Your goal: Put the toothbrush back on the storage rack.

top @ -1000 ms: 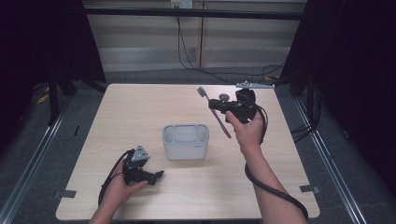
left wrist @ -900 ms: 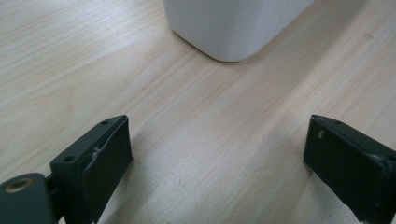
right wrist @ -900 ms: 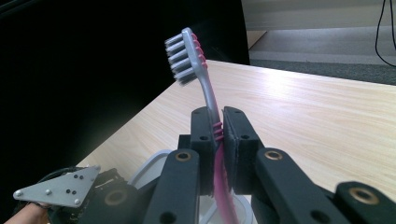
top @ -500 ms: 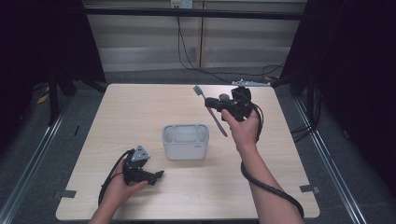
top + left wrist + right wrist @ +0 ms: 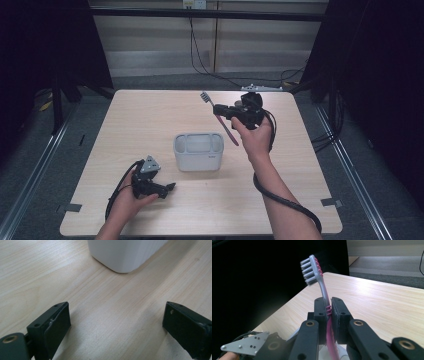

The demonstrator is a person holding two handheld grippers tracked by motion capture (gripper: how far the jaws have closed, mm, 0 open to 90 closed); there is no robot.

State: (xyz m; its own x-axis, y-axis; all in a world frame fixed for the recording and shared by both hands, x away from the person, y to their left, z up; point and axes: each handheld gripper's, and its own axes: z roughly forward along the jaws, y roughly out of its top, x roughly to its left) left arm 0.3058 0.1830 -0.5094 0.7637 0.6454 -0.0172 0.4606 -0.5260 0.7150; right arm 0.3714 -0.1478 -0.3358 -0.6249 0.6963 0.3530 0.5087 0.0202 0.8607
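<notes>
A toothbrush [image 5: 223, 121] with a pink handle and grey bristle head is clamped at its neck in my right gripper [image 5: 220, 109], held in the air over the table's far right. In the right gripper view the jaws are shut on the toothbrush [image 5: 322, 287], whose bristle head points up and left beyond my right gripper [image 5: 328, 307]. A white ribbed holder [image 5: 198, 151] with compartments stands at the table's middle, below and left of the brush. My left gripper [image 5: 167, 187] rests on the table near the front left, open and with nothing in it. The left gripper [image 5: 116, 315] faces the holder's corner [image 5: 125, 252].
The light wooden table [image 5: 150, 115] has bare room to the left of and behind the holder. Cables trail from both grippers over the front edge. Dark floor and metal rails surround the table, and a wall with hanging cables stands behind it.
My right hand has drifted slightly left with the toothbrush still clamped. The left hand and gripper have stayed where they were.
</notes>
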